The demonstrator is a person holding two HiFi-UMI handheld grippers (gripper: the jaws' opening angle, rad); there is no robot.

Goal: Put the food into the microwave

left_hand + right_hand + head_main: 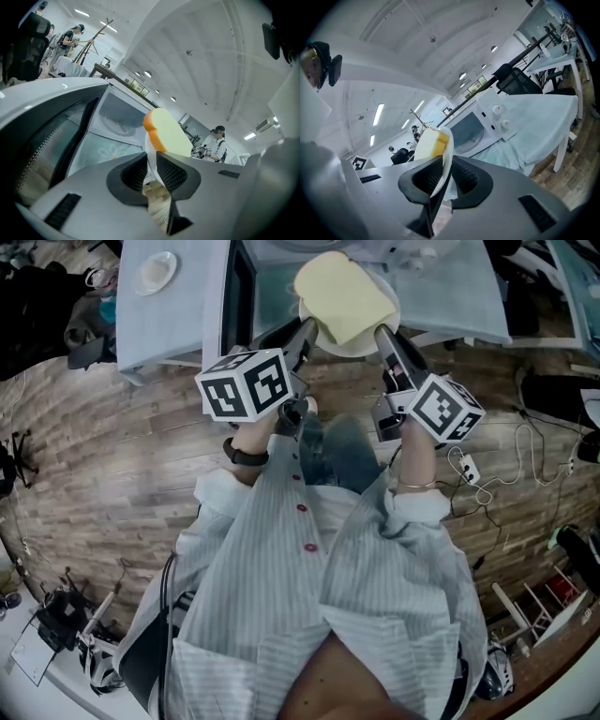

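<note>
1. gripping one white plate (354, 350) by its rim: two grippers, left gripper (307, 330) and right gripper (382, 333), each with jaws clamped on it.
2. one bread slice (343, 296) lies on the plate, in front of one open microwave (472, 127).

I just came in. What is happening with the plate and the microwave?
A person holds a plate with a slice of bread on it between two grippers. The left gripper clamps the rim on one side, the right gripper the other. The plate is in the air before the microwave, whose door is open; the food is not inside yet.
</note>
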